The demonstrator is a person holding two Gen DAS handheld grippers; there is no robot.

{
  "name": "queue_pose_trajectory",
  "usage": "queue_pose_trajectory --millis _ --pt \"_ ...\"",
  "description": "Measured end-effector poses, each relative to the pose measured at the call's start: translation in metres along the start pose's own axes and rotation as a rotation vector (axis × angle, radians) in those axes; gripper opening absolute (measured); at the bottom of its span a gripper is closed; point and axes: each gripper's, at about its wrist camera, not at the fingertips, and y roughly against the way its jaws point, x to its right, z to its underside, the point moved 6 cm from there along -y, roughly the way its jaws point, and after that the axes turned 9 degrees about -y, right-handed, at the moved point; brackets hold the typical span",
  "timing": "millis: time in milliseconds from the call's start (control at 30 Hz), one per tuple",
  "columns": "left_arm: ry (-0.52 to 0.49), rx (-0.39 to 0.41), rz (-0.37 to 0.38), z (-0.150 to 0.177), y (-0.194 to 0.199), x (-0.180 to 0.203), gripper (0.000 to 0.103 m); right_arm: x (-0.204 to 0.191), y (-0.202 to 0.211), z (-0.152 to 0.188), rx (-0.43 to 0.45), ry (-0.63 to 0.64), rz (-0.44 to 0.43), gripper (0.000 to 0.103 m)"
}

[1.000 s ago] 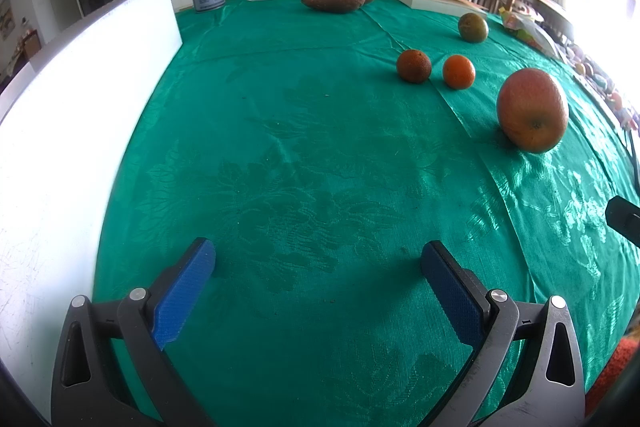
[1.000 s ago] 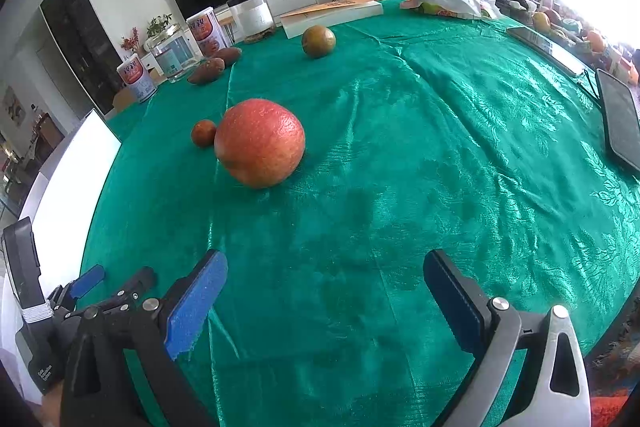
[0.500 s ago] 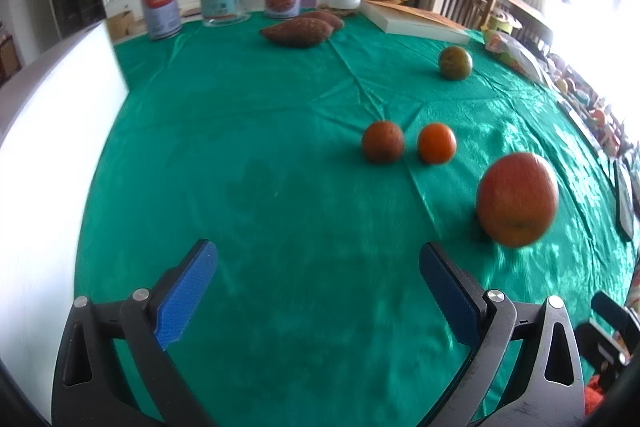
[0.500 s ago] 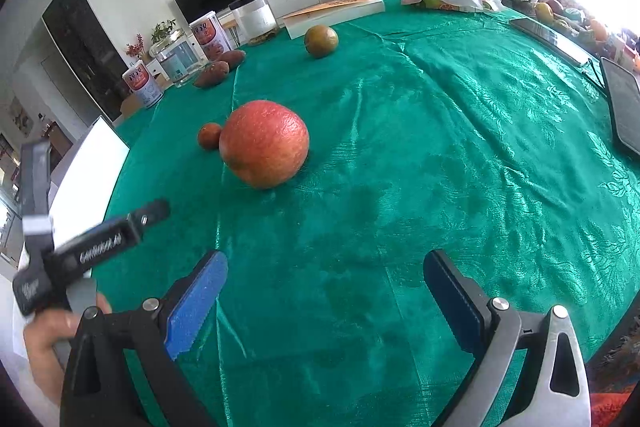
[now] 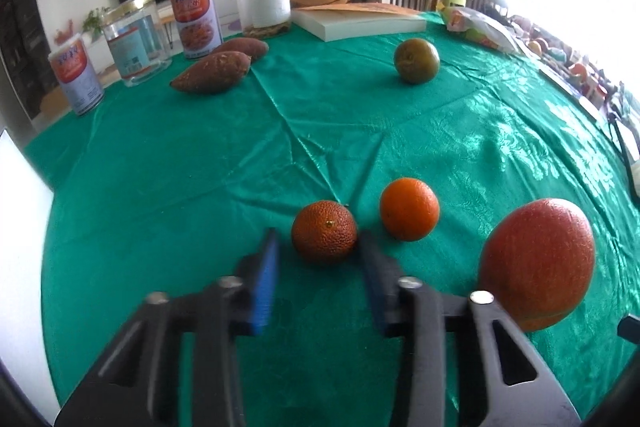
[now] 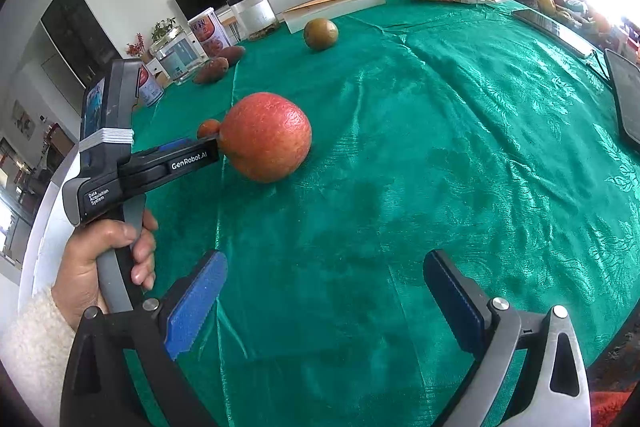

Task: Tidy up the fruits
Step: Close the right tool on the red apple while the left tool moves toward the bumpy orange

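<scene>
A: How are the jaws set, and why?

B: The left gripper has been brought to the small dark orange, and its jaws have just been closing. They are drawn in tight around it. The right pad seems to lie against the peel, but the left pad is blurred, so a firm grip is only presumed. This fruit is probably chosen first because it lies nearest. The right gripper is held wide and released over bare green tablecloth, with nothing between its pads, presumably kept ready.

A: Where is the rest of the fruit found?

B: A brighter orange is seen just beside the small one. A large red-orange citrus lies nearby to the right, and a greenish citrus sits well apart towards the far edge. Two sweet potatoes are laid touching each other beside the tins. Nothing is gathered together yet, so the sorting is judged barely begun.

A: Can any writing be read?

B: In the right wrist view, "GenRobot.AI" and "Data Acquisition System" are printed on the left gripper's body, which is gripped by a hand. Large Chinese characters are shown on the red-labelled tins.
</scene>
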Motion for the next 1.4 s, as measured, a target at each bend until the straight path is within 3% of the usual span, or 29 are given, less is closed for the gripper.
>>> queue_pose_trajectory --millis 167,433,600,667,700,733,967,1067,1300,1400 --pt "0.004 -0.004 -0.068 0.017 0.02 -0.002 0.03 0.002 0.001 -0.001 0.003 -0.013 -0.002 0.098" --pt "0.063 -0.035 -0.056 0.094 0.096 0.005 0.03 0.002 0.004 -0.001 0.014 -0.016 -0.004 0.098" --pt "0.07 -0.057 -0.055 0.126 0.108 0.008 0.034 0.004 0.007 -0.002 0.026 -0.026 -0.008 0.098" --pt "0.085 -0.05 -0.07 0.128 0.108 0.005 0.052 0.006 0.009 -0.002 0.032 -0.039 -0.013 0.098" --pt "0.098 -0.049 -0.072 0.129 0.108 0.004 0.071 0.008 0.01 -0.003 0.035 -0.046 -0.016 0.098" --pt "0.111 -0.048 -0.074 0.129 0.107 0.002 0.081 0.009 0.011 -0.003 0.037 -0.053 -0.02 0.098" --pt "0.17 -0.104 -0.089 0.135 0.096 -0.008 0.102 0.007 0.013 -0.006 0.038 -0.062 -0.064 0.098" --pt "0.175 -0.103 -0.095 0.136 0.096 -0.008 0.103 -0.01 0.012 -0.016 0.04 0.019 -0.111 0.098" --pt "0.2 -0.095 -0.114 0.136 0.095 -0.009 0.103 -0.066 -0.045 -0.055 0.009 0.433 0.025 0.099" --pt "0.201 -0.094 -0.114 0.136 0.095 -0.009 0.103 -0.077 -0.078 -0.059 -0.077 0.536 0.028 0.098"
